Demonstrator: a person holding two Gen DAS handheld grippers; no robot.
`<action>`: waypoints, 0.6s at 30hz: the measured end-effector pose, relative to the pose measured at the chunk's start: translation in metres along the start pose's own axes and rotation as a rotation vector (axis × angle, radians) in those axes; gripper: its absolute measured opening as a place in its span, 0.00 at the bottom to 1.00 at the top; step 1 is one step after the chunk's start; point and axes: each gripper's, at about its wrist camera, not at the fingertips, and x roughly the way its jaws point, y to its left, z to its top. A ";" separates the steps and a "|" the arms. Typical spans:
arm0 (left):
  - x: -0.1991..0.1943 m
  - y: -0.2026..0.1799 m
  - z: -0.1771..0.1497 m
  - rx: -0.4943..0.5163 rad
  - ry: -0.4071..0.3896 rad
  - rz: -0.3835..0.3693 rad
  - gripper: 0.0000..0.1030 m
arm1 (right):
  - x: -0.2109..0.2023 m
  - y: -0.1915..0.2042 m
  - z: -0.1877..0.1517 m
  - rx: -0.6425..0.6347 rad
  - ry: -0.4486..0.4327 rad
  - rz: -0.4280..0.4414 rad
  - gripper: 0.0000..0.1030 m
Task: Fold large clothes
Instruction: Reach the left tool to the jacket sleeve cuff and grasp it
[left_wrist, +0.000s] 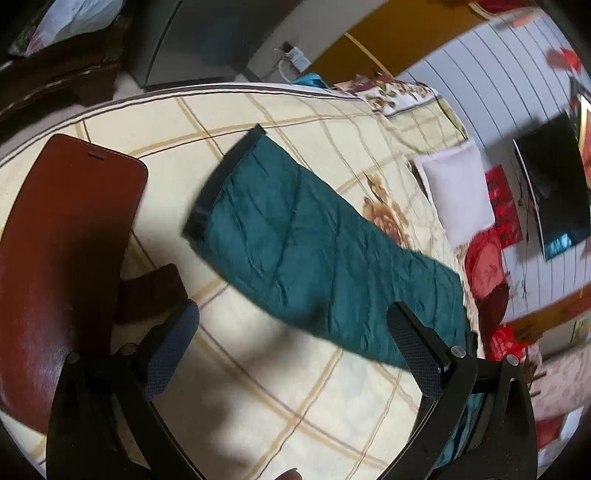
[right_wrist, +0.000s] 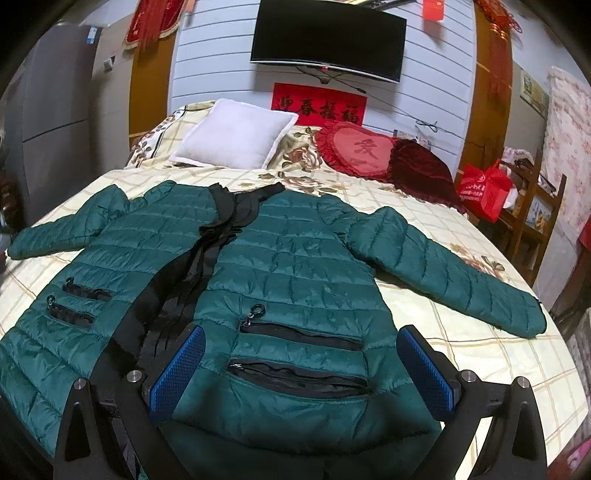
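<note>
A dark green quilted jacket (right_wrist: 295, 266) lies face up and unzipped on the bed, both sleeves spread outward, black lining showing down the middle. My right gripper (right_wrist: 301, 365) hovers open over the jacket's lower right front panel, its blue pads either side of the two zip pockets (right_wrist: 299, 354). In the left wrist view one green sleeve (left_wrist: 314, 251) with a black cuff stretches flat across the sheet. My left gripper (left_wrist: 295, 332) stands open just above the sheet beside that sleeve, its right finger over the sleeve's edge, nothing held.
The bed sheet (left_wrist: 280, 398) is cream with a tan grid and flowers. A white pillow (right_wrist: 236, 134) and red heart cushions (right_wrist: 362, 149) sit at the head. A brown leather headboard-like panel (left_wrist: 55, 258) is at left. A TV (right_wrist: 328, 40) hangs on the wall; a red bag (right_wrist: 484, 192) stands right.
</note>
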 end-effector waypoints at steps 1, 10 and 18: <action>0.000 0.000 0.002 -0.007 -0.015 0.003 0.99 | 0.001 0.002 0.000 -0.005 0.000 0.005 1.00; 0.028 -0.002 0.019 -0.071 -0.004 -0.143 0.98 | 0.006 0.018 0.001 -0.056 0.008 0.011 1.00; 0.019 0.011 0.037 -0.081 -0.082 -0.319 0.81 | 0.009 0.015 0.001 -0.033 0.015 0.018 1.00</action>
